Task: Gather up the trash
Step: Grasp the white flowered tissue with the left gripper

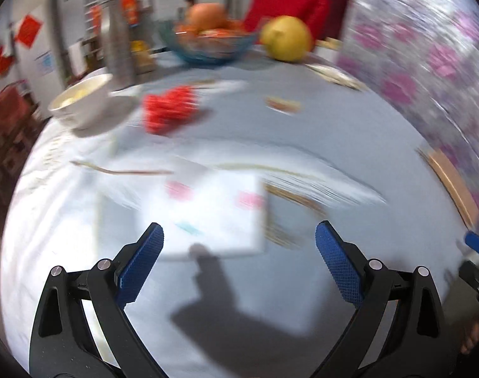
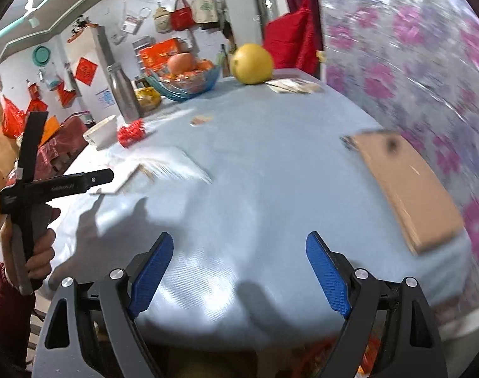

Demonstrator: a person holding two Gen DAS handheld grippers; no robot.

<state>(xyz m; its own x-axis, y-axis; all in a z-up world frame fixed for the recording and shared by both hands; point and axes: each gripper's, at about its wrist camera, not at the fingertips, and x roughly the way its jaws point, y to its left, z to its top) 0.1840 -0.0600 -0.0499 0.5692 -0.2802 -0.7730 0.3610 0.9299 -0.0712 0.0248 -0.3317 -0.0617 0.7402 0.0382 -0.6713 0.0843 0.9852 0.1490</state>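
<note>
Over the pale blue tablecloth [image 1: 302, 119] your left gripper [image 1: 239, 258] hangs with jaws spread wide and empty, a white paper packet [image 1: 214, 211] lying just beyond its fingertips. Your right gripper [image 2: 239, 271] gapes too, holding nothing, with the brown cardboard piece [image 2: 406, 189] far right.

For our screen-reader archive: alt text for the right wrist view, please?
Open right gripper, holding nothing, above a pale blue tablecloth. A brown cardboard box lies right; a fruit bowl and yellow fruit stand far back.
</note>
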